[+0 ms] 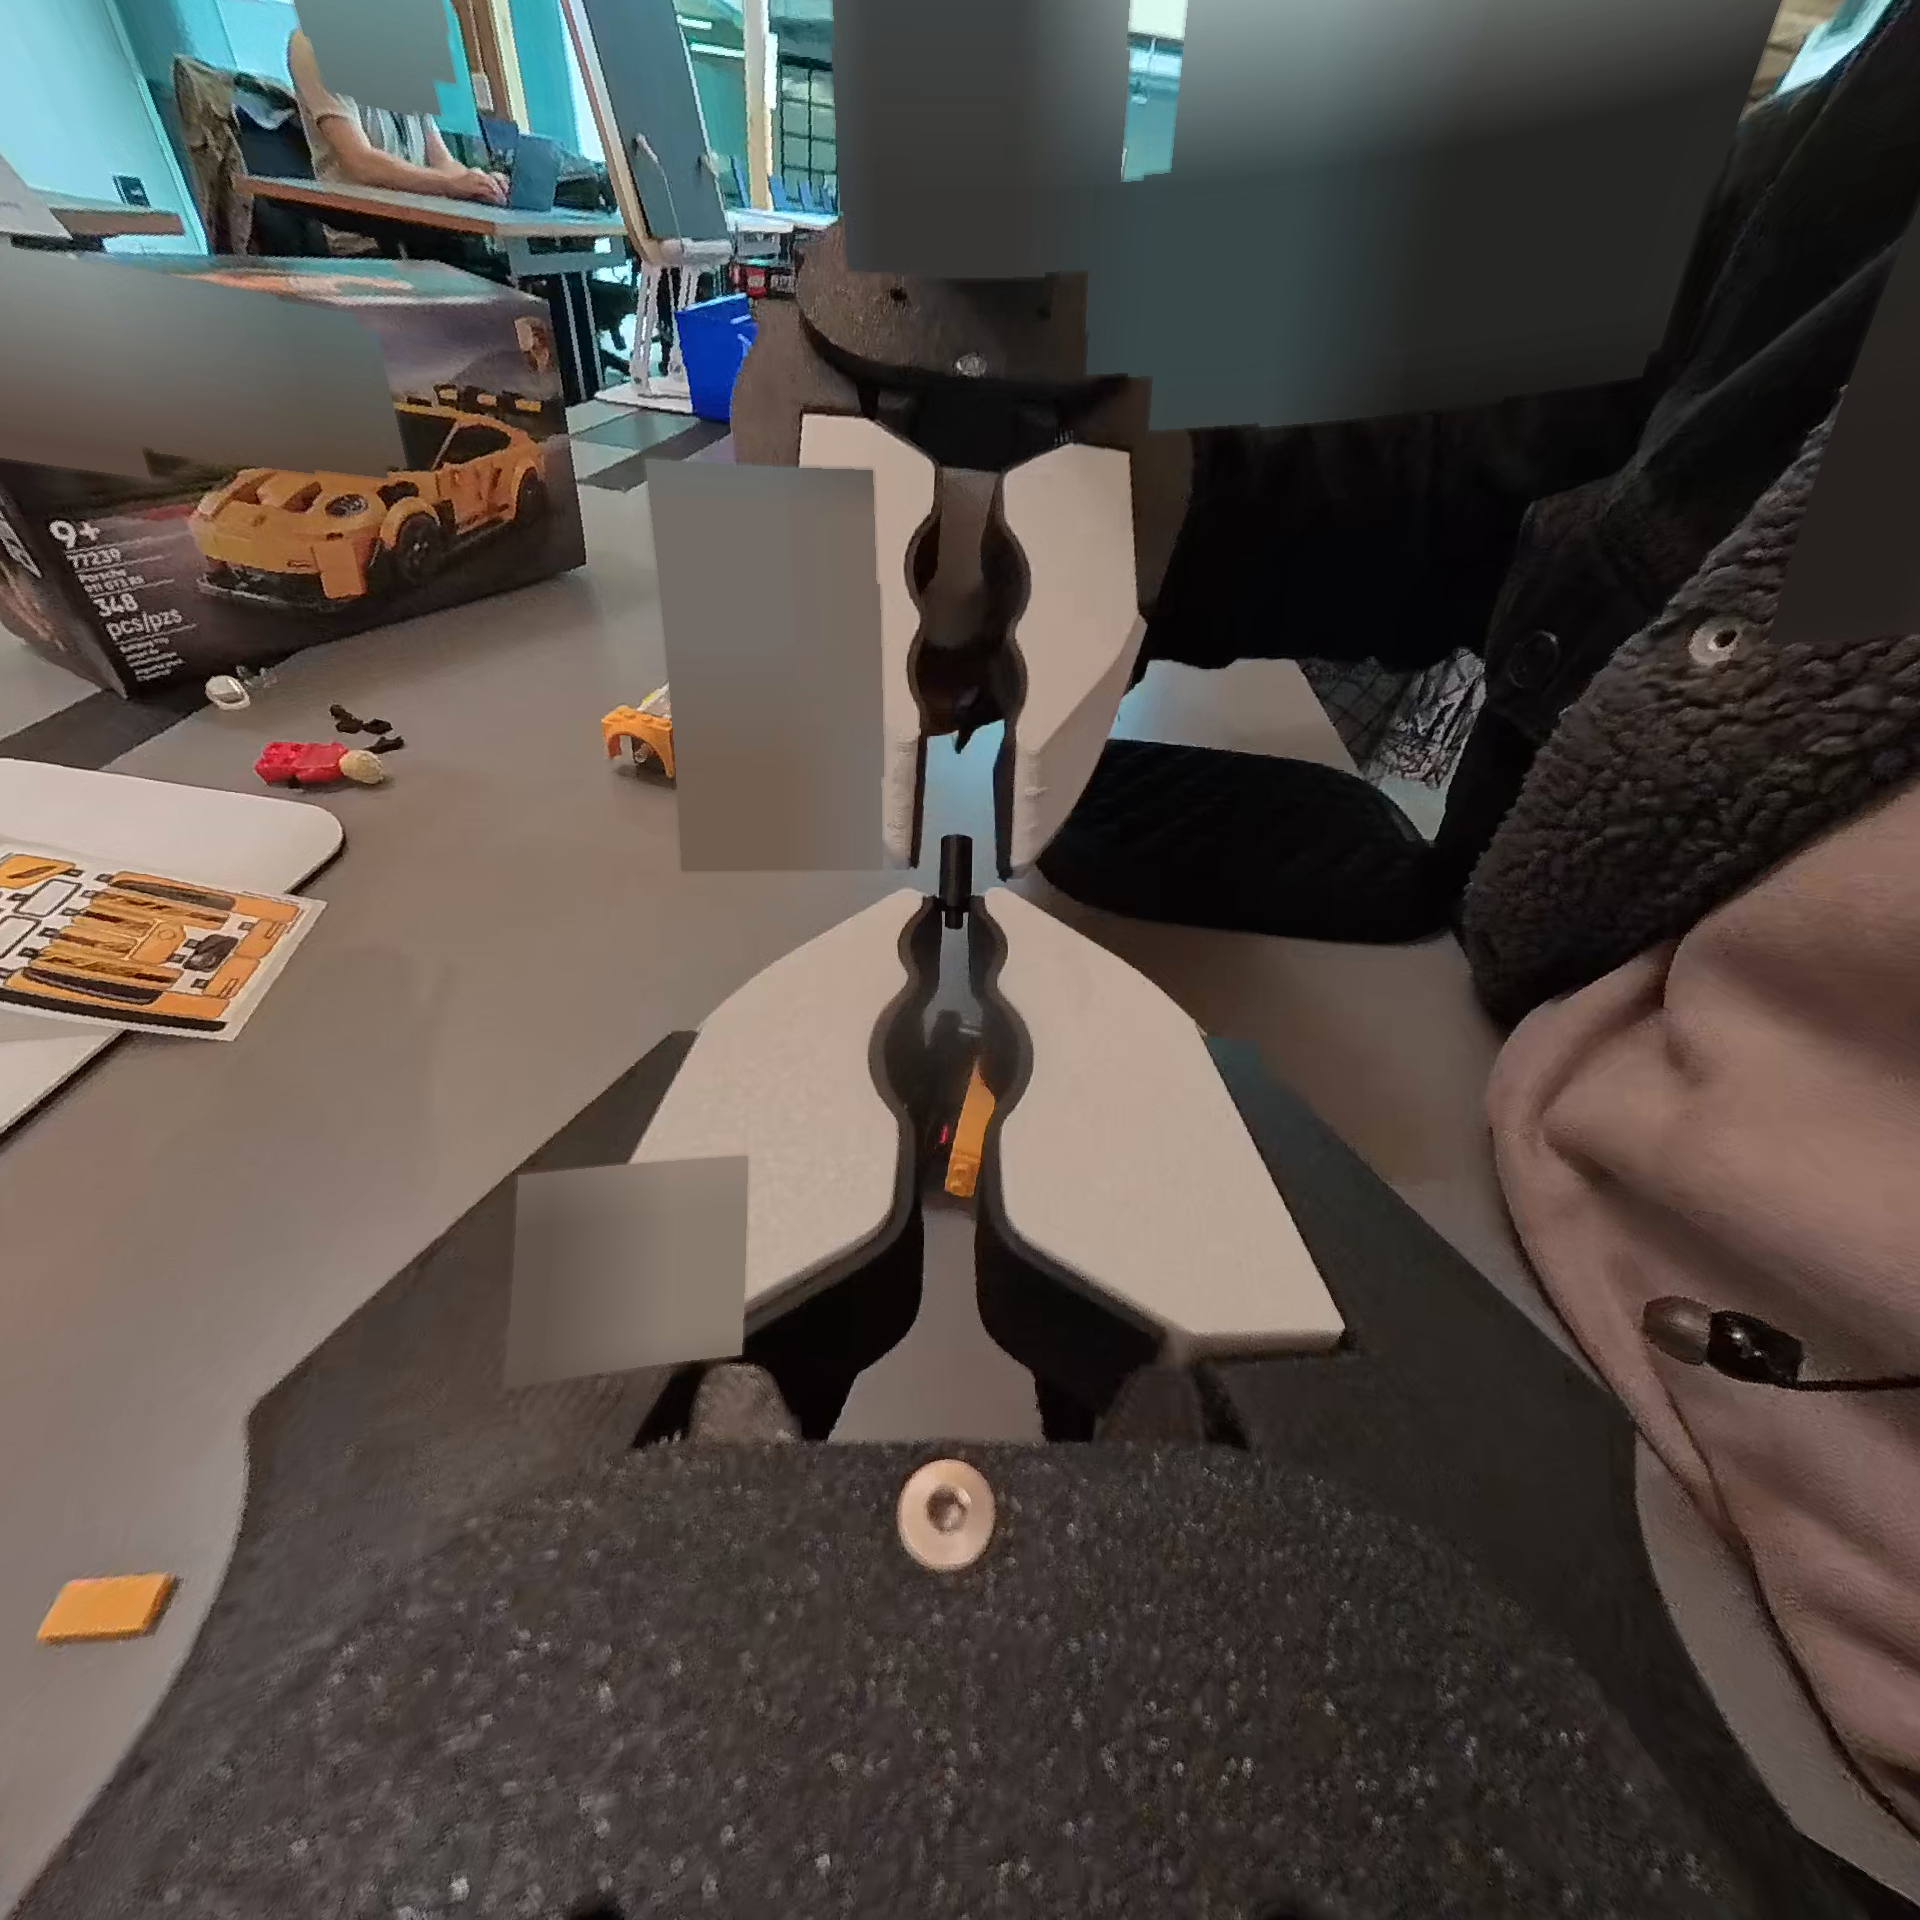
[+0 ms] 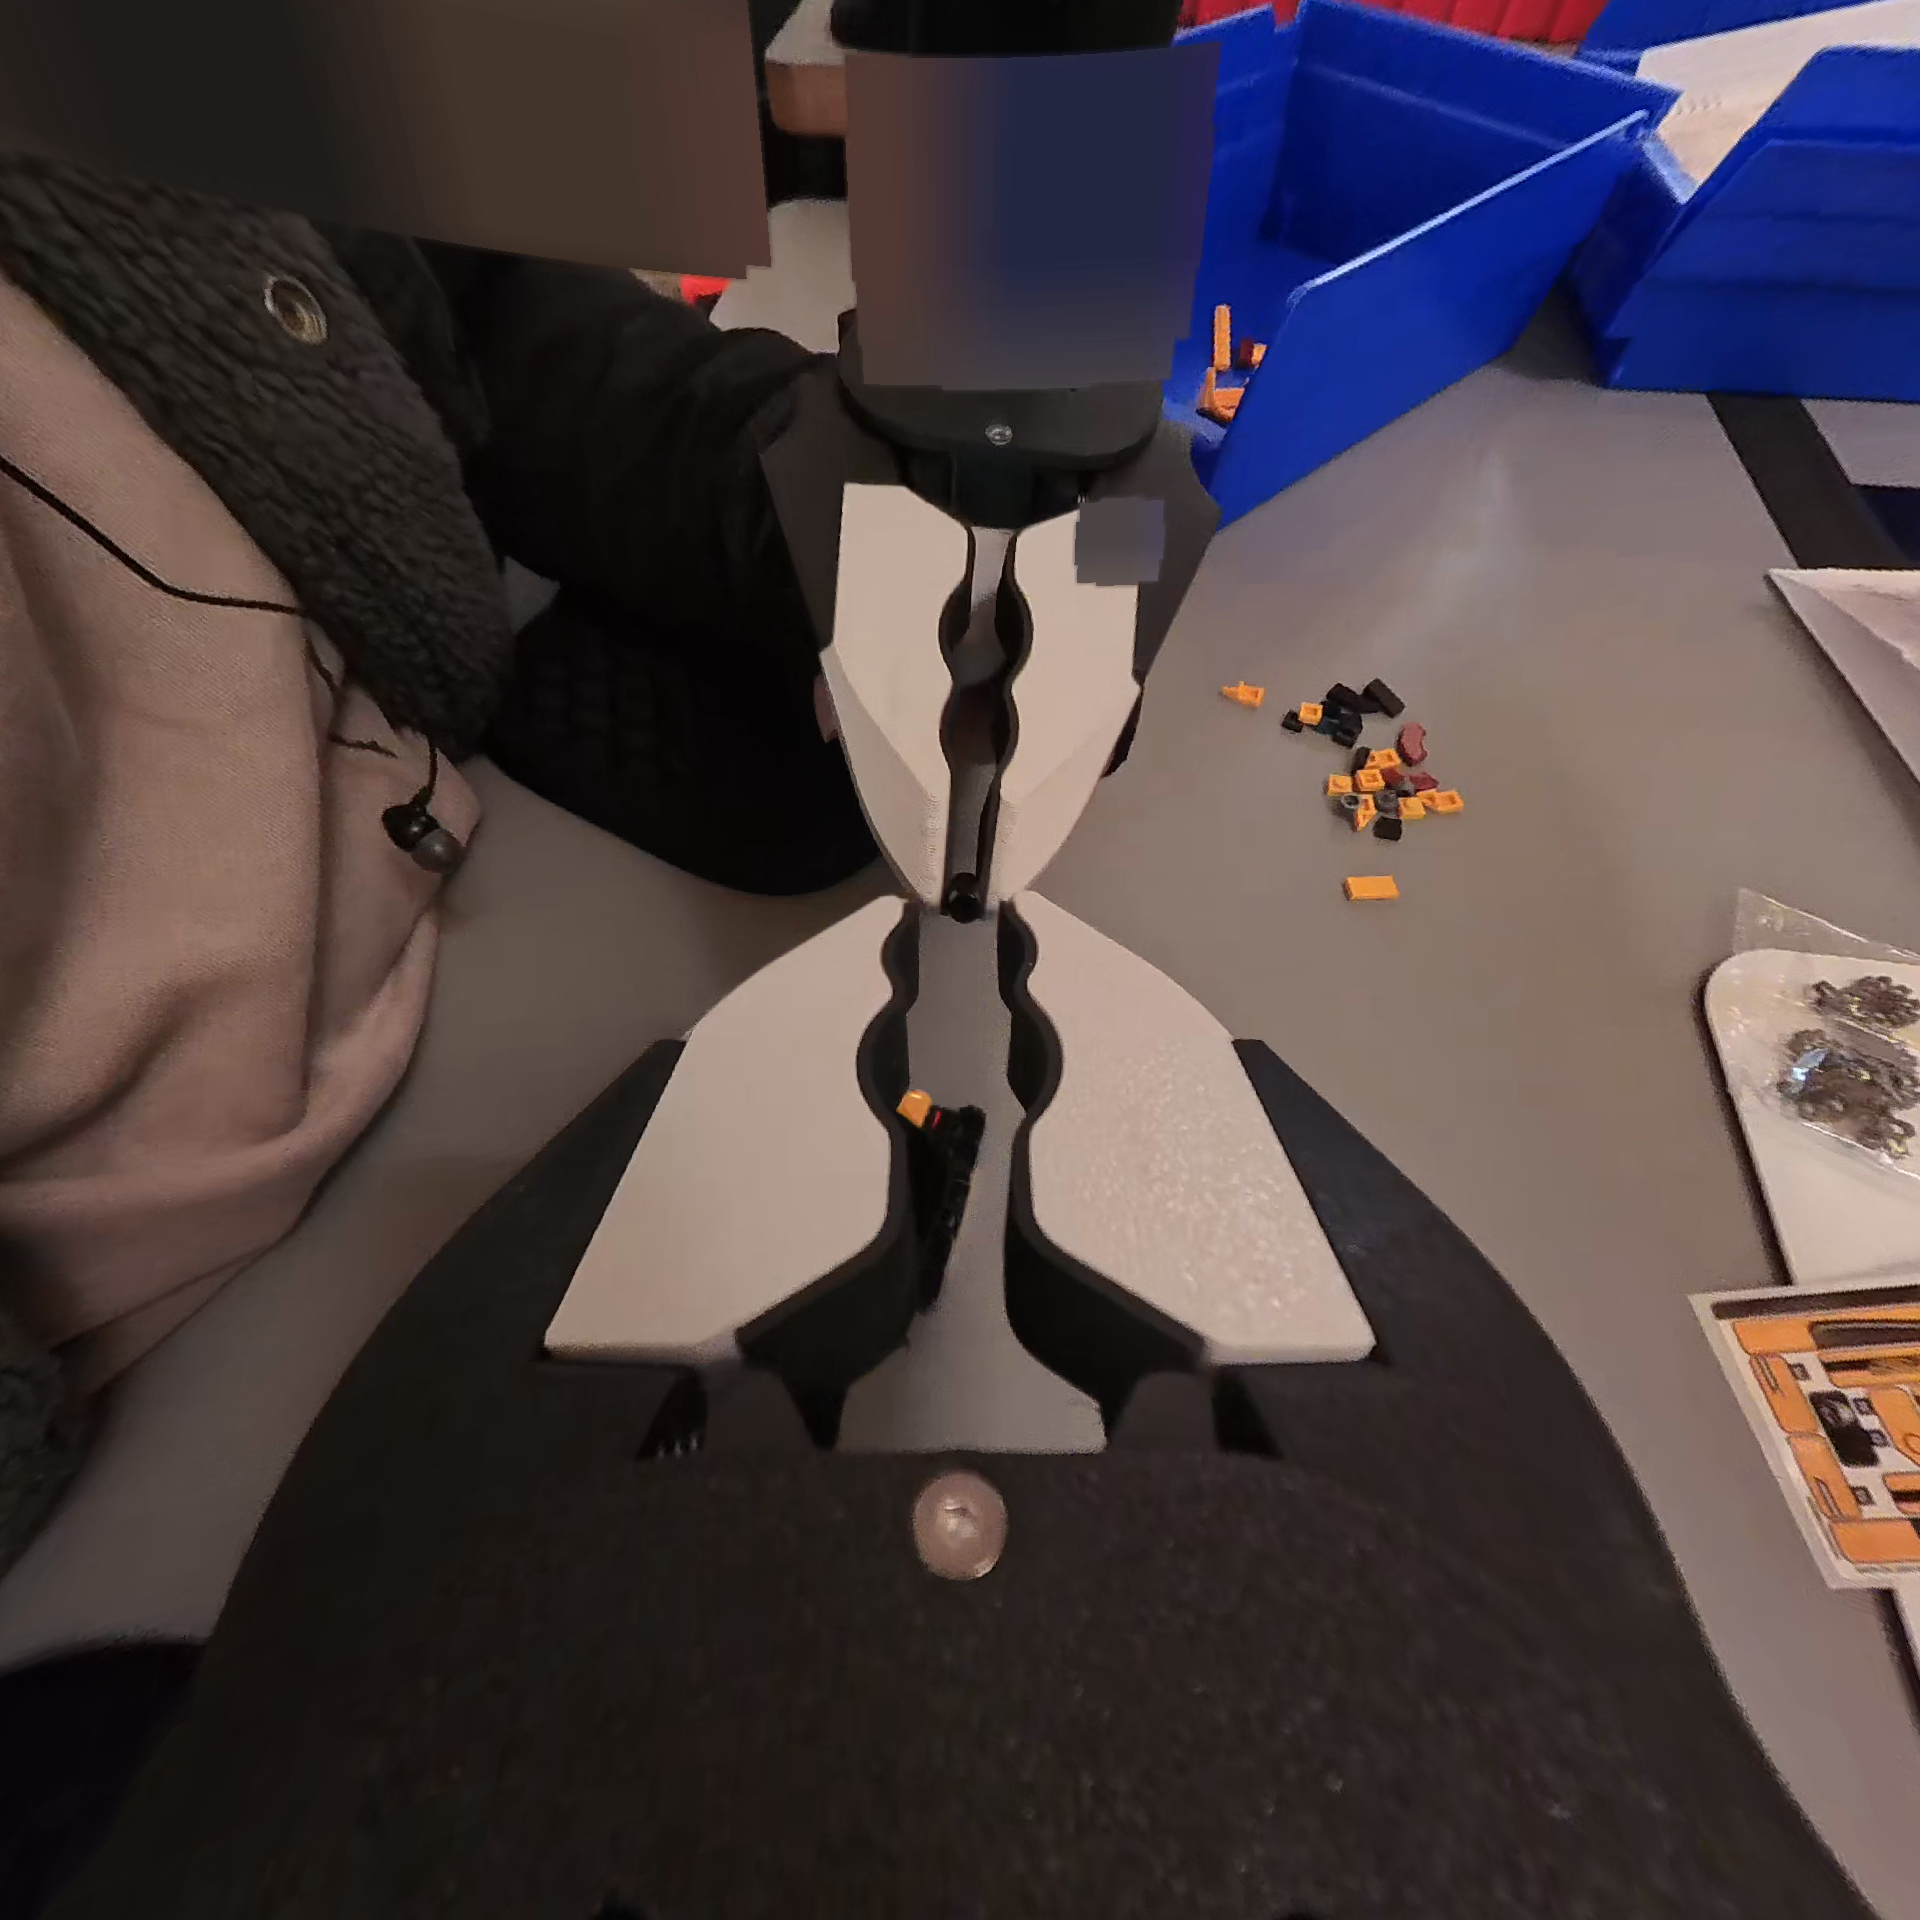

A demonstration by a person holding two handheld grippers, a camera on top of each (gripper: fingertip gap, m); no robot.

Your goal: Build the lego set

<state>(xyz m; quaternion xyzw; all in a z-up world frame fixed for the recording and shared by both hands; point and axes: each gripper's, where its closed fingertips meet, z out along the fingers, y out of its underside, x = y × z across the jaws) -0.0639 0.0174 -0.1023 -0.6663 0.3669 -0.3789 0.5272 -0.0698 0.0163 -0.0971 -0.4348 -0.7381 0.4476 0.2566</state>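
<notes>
Your left gripper [image 1: 954,902] pinches a small black plastic peg [image 1: 953,879] at its tips; your right gripper [image 2: 958,914] faces it, jaws narrowly parted, empty. Early days, I'd judge: loose orange and black bricks [image 2: 1374,774] litter the grey table [image 2: 1507,582], sticker sheet [image 1: 135,951] untouched.

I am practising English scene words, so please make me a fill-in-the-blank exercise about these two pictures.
1. The left gripper pinches a small peg coloured ___.
2. The right gripper has its jaws ___.
3. The bins behind the loose bricks are ___.
Missing: black; open; blue.
</notes>
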